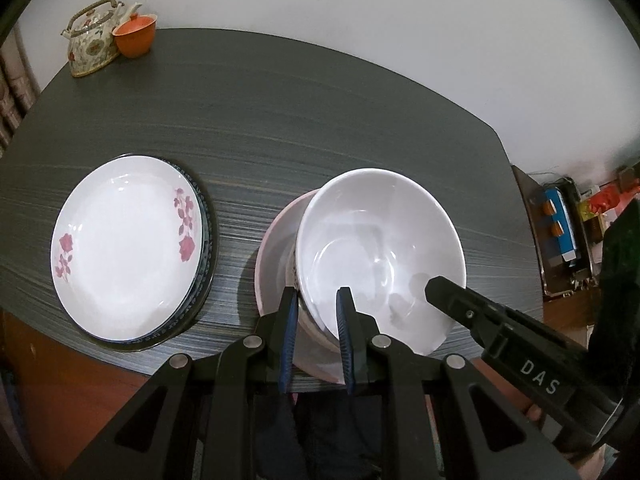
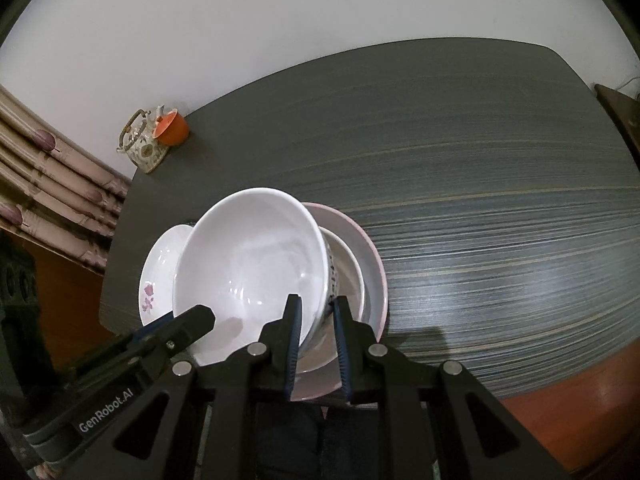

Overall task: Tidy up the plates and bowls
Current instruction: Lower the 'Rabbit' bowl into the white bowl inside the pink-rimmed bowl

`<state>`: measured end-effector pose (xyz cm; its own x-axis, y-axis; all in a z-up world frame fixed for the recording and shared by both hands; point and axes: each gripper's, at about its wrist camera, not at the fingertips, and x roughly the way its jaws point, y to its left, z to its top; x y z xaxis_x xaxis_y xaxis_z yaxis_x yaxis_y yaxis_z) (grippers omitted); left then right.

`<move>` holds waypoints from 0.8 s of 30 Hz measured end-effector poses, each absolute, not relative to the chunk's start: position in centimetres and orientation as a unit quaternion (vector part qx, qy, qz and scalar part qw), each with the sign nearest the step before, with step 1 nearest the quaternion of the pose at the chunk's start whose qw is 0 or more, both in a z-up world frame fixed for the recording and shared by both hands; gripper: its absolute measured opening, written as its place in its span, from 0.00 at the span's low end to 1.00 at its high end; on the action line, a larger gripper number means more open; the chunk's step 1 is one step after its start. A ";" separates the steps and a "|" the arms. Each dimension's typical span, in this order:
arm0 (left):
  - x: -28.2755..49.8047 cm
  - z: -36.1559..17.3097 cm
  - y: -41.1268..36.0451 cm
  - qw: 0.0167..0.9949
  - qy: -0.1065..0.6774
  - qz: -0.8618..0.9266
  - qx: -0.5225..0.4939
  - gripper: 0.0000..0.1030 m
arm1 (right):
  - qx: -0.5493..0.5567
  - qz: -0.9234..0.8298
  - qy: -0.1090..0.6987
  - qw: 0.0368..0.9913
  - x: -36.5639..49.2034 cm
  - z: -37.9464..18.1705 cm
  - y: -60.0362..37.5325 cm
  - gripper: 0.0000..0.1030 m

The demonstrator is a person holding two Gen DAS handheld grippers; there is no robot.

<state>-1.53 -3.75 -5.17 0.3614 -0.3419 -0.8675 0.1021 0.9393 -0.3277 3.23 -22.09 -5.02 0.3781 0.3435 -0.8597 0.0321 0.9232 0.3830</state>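
Left wrist view shows the left gripper [image 1: 318, 300] pinching the near rim of a white bowl [image 1: 380, 248], one finger inside, one outside. Right gripper [image 2: 316, 308] pinches the opposite side of that rim. This bowl sits tilted in stacked bowls on a pink plate [image 1: 276, 240]. Beside them rests a flowered plate [image 1: 124, 244] on the table [image 1: 320, 120]; farther off, a teapot [image 1: 92, 40] and orange cup [image 1: 134, 36].

Both grippers' fingers [image 1: 345, 320] narrowly parted.

Glossy ceramic white bowl [image 1: 380, 256]; matt streaked-grain table [image 1: 320, 120].
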 end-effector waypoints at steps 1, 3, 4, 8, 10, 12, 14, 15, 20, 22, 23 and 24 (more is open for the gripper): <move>-1.5 -5.3 -3.8 0.817 0.550 -0.135 -0.110 0.16 | 0.171 0.096 0.551 0.811 3.3 -5.2 -22.1 0.17; -1.4 -5.6 -3.9 0.815 0.553 -0.134 -0.109 0.16 | 0.172 0.095 0.552 0.810 3.3 -5.4 -22.2 0.16; -1.4 -5.7 -4.0 0.815 0.554 -0.133 -0.109 0.16 | 0.171 0.095 0.553 0.810 3.5 -5.5 -22.2 0.16; -1.2 -6.1 -4.8 0.815 0.555 -0.129 -0.107 0.16 | 0.169 0.094 0.556 0.809 3.8 -6.0 -22.2 0.16; -1.2 -6.2 -5.1 0.815 0.555 -0.128 -0.104 0.16 | 0.169 0.093 0.557 0.808 4.0 -6.2 -22.2 0.16; -1.2 -6.4 -5.4 0.814 0.558 -0.128 -0.101 0.16 | 0.171 0.091 0.559 0.806 4.2 -6.4 -22.3 0.17; -1.0 -6.6 -5.7 0.811 0.561 -0.130 -0.100 0.16 | 0.172 0.089 0.559 0.806 4.1 -6.5 -22.5 0.17; -1.0 -6.7 -5.8 0.811 0.562 -0.130 -0.098 0.16 | 0.171 0.089 0.560 0.806 4.1 -6.5 -22.5 0.17; -1.0 -7.2 -6.2 0.807 0.569 -0.127 -0.092 0.16 | 0.170 0.088 0.565 0.803 4.0 -6.9 -22.5 0.17; -1.0 -7.4 -6.4 0.807 0.570 -0.126 -0.092 0.16 | 0.170 0.087 0.567 0.801 4.0 -7.2 -22.4 0.17; -0.9 -7.4 -6.4 0.806 0.571 -0.125 -0.092 0.16 | 0.170 0.088 0.568 0.801 4.0 -7.4 -22.4 0.17; -0.7 -7.4 -6.4 0.805 0.572 -0.125 -0.092 0.16 | 0.171 0.088 0.570 0.799 4.0 -7.5 -22.3 0.17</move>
